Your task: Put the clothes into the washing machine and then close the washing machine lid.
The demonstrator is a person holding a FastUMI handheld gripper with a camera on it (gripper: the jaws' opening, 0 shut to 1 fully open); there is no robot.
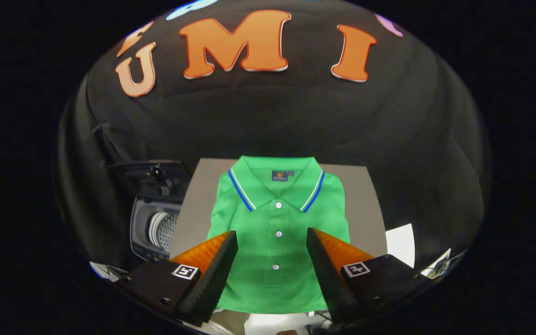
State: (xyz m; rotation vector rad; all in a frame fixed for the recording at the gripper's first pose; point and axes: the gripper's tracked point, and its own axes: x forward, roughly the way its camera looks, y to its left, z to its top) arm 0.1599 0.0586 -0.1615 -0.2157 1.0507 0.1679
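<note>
While my gripper [271, 242] hovers with its jaws wide apart and clamped on nothing, I see the folded green polo shirt [277, 242] lying flat on a grey board [361, 209] between and beyond the fingers. At ten o'clock from the shirt sits the washing machine [156, 218], lid [151, 179] raised, perforated drum [163, 229] exposed.

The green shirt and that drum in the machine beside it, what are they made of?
The green shirt looks like matte knit cotton or a blend: soft folds, fine texture, white buttons. The drum in the washing machine looks like shiny perforated metal, probably stainless steel, though it is small here. The open tongs hover over the shirt.
</note>
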